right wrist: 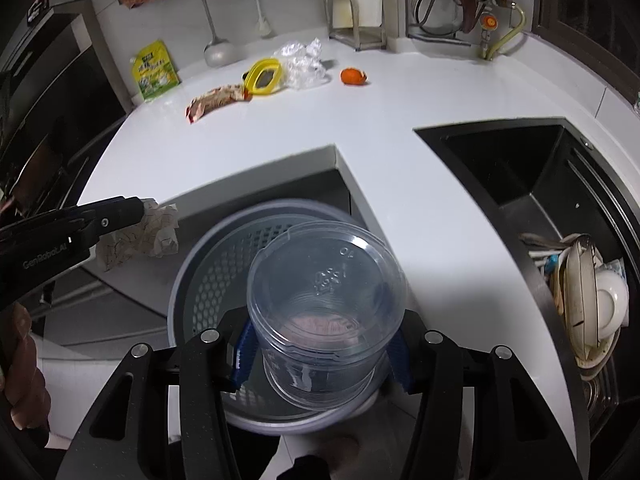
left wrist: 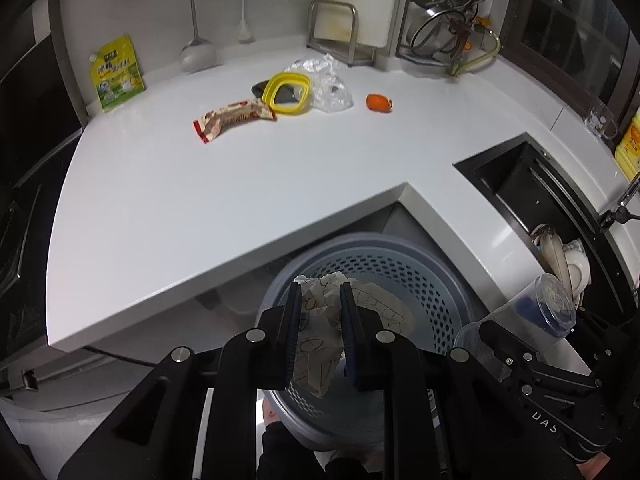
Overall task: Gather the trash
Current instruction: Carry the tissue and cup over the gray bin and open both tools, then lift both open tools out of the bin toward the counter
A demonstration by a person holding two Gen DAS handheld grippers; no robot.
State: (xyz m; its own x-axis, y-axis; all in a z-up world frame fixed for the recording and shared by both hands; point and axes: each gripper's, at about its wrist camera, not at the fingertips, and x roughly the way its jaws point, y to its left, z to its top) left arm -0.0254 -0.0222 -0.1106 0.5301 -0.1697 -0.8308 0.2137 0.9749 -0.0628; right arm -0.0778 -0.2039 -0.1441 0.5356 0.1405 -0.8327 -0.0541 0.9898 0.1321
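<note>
The crumpled paper [left wrist: 320, 320], clamped in the left gripper [left wrist: 320, 300], and the clear plastic cup [right wrist: 324, 308], squeezed by the right gripper [right wrist: 320, 356], both hang over the grey perforated bin [left wrist: 404, 276], whose bottom they hide. Only the right wrist view shows the cup's mouth.

Crumpled printed paper [left wrist: 316, 332] and a clear plastic tub [right wrist: 324, 312] hang above the perforated grey bin [left wrist: 404, 276]
</note>
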